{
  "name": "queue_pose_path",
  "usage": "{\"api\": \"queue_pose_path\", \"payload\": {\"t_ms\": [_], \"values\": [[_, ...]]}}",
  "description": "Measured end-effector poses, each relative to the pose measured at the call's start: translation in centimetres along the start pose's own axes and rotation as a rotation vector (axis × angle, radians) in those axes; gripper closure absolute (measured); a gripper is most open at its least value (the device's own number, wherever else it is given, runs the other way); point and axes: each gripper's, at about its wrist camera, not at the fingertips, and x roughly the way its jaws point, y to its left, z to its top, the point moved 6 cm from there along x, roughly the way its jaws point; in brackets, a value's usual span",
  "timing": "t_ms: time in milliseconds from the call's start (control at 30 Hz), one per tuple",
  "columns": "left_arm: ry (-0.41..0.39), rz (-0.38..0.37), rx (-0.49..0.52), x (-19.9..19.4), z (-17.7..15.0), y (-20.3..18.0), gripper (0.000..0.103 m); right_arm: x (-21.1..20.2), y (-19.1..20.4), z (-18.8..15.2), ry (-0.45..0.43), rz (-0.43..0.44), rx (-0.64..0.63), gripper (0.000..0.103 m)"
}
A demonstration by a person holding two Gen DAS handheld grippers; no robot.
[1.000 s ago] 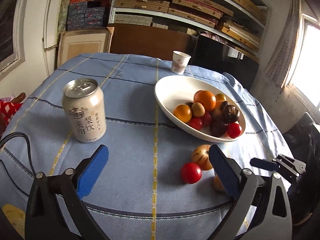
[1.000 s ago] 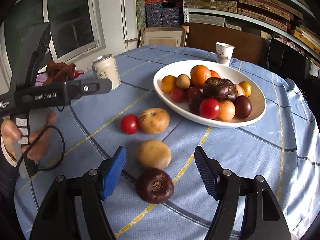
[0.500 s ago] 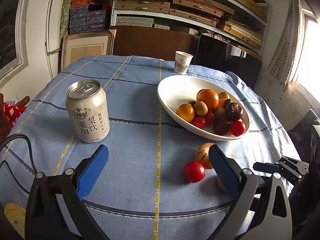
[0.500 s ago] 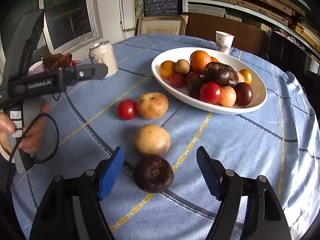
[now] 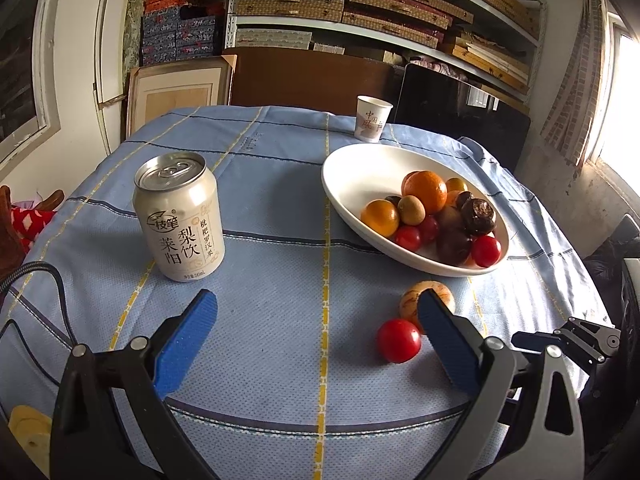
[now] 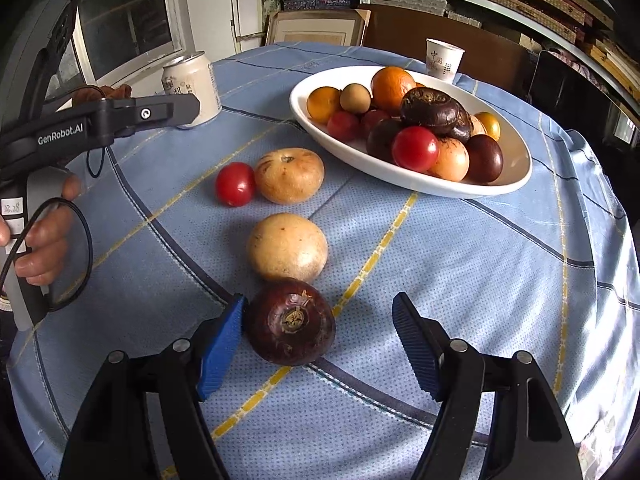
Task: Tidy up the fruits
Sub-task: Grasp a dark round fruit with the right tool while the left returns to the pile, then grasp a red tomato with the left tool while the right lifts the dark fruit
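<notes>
A white oval bowl (image 6: 516, 176) (image 5: 352, 168) holds several fruits. On the blue cloth lie a dark brown fruit (image 6: 291, 321), a tan round fruit (image 6: 287, 247), a striped tan fruit (image 6: 289, 175) (image 5: 412, 298) and a red tomato (image 6: 235, 183) (image 5: 398, 340). My right gripper (image 6: 318, 326) is open, low over the cloth, with the dark fruit between its fingers, against the left finger (image 6: 224, 336). My left gripper (image 5: 316, 316) is open and empty above the cloth; its right finger (image 5: 444, 332) hides part of the striped fruit.
A pale drink can (image 5: 179, 216) (image 6: 192, 88) stands at the left of the table. A paper cup (image 5: 373, 118) (image 6: 443, 59) stands behind the bowl. The left gripper's handle and a hand (image 6: 44, 236) show at the left. Shelves and a chair stand behind.
My right gripper has moved forward and down, so the dark fruit now lies between its fingers. My left gripper has drifted slightly; the can and bowl look nearer.
</notes>
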Motion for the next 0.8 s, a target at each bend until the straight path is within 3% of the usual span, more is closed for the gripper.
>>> {"api": "queue_pose_path", "payload": {"t_ms": [133,333,400,500,667,800], "values": [[0.004,0.002,0.002,0.1,0.0,0.0,0.005,0.2,0.0,-0.2,0.011,-0.003,-0.005,0.028],[0.007,0.002,0.004,0.1,0.0,-0.1,0.005,0.2,0.3,-0.5,0.023,0.015,-0.012,0.037],[0.009,0.003,0.004,0.1,-0.1,-0.1,0.005,0.1,0.5,-0.6,0.021,0.023,-0.018,0.041],[0.016,0.005,0.005,0.2,-0.1,-0.1,0.005,-0.3,0.8,-0.7,0.023,0.055,-0.024,0.060],[0.018,-0.008,0.012,0.3,-0.2,-0.3,0.005,-1.1,-1.0,-0.8,0.016,0.161,0.105,0.060],[0.081,-0.104,0.123,1.0,-1.1,-2.6,0.005,-1.7,-3.1,-0.5,-0.009,0.150,0.200,0.060]]}}
